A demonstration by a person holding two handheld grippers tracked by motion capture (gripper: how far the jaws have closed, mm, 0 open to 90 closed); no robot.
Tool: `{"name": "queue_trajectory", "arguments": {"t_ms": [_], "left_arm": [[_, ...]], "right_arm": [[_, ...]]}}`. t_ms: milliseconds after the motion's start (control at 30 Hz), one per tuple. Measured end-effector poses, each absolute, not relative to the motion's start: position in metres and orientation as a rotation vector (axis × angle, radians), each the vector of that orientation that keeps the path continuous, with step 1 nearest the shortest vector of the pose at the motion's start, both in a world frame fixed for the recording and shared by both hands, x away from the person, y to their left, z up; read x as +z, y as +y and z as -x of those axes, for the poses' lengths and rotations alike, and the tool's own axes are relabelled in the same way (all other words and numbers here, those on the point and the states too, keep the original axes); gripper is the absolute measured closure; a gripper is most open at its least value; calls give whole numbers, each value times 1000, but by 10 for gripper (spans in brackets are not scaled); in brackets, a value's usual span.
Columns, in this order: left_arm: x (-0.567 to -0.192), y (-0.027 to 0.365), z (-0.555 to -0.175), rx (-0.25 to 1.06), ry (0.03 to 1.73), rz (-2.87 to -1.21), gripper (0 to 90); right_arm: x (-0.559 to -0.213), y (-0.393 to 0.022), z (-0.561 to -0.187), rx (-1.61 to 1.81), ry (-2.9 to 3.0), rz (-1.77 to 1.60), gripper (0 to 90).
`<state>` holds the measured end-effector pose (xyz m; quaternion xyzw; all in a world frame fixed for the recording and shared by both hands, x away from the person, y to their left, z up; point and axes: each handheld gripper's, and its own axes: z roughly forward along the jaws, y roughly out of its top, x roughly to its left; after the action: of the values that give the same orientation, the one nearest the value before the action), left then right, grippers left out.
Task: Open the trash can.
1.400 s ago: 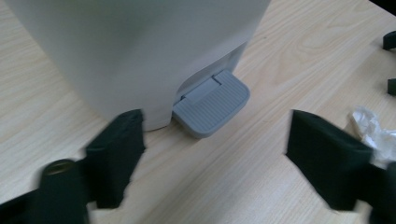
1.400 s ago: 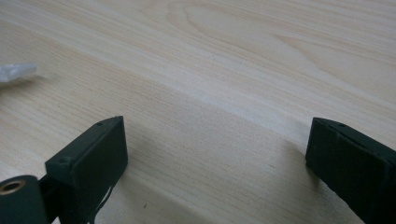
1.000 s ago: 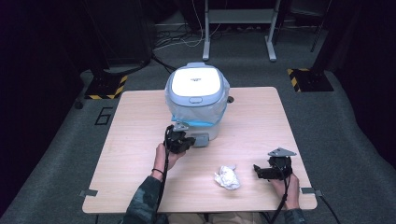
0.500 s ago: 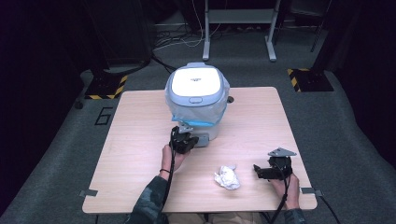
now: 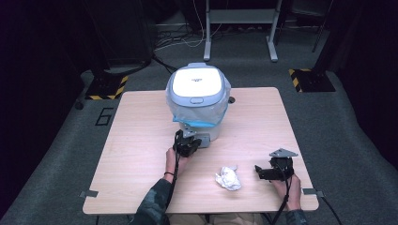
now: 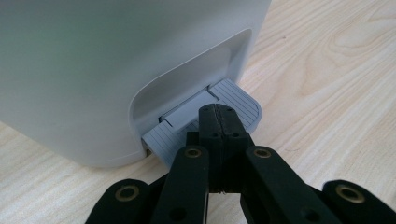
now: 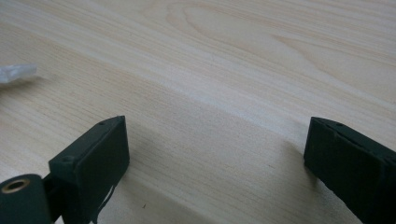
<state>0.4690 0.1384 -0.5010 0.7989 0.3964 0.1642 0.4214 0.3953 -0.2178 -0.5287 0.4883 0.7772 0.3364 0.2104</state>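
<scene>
Standing on grey carpet in a dark room, the light wooden table (image 5: 136, 140) carries a white and grey pedal bin (image 5: 197, 101) at its middle, toward twelve o'clock, with a pale blue liner bag (image 5: 202, 115) tucked under the closed lid. Beyond the table, at twelve o'clock, the legs of a metal stand (image 5: 239, 28) rise from the carpet, and yellow-and-black striped plates (image 5: 105, 86) lie at ten and two o'clock. A crumpled white tissue (image 5: 228, 178) lies on the table at five o'clock from the bin, well apart from it. The left gripper (image 5: 195, 140) sits at the bin's foot, at six o'clock from it; in the left gripper view its jaws are pressed together with nothing between them, their tips resting on the ribbed grey pedal (image 6: 238, 100) that juts from the recess at the bin's base. The right gripper (image 5: 260, 171) rests near the table's edge at four o'clock, just to the three o'clock side of the tissue; its jaws stand wide apart over bare wood, holding nothing.
</scene>
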Motion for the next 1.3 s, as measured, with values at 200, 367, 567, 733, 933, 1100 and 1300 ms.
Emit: {"name": "queue_trajectory", "arguments": {"t_ms": [200,367,567,733,933,1100,1300], "left_arm": [[-505,140,-466,463,991,-1982,900],[-509,140,-464,496,987,-1968,900],[-514,141,-462,516,981,-1935,900],[-520,142,-459,540,976,-1910,900],[-525,134,-457,604,966,-1990,900],[-525,133,-458,609,976,-2004,900],[-525,133,-458,601,981,-1998,900]], "right_arm": [[-529,-218,-395,932,2160,-1356,59],[-529,-218,-395,932,2159,-1356,60],[-529,-218,-395,932,2158,-1356,61],[-529,-218,-395,937,2157,-1361,61],[-529,-217,-395,940,2153,-1366,63],[-529,-217,-395,939,2152,-1366,63],[-529,-217,-395,940,2151,-1370,64]]}}
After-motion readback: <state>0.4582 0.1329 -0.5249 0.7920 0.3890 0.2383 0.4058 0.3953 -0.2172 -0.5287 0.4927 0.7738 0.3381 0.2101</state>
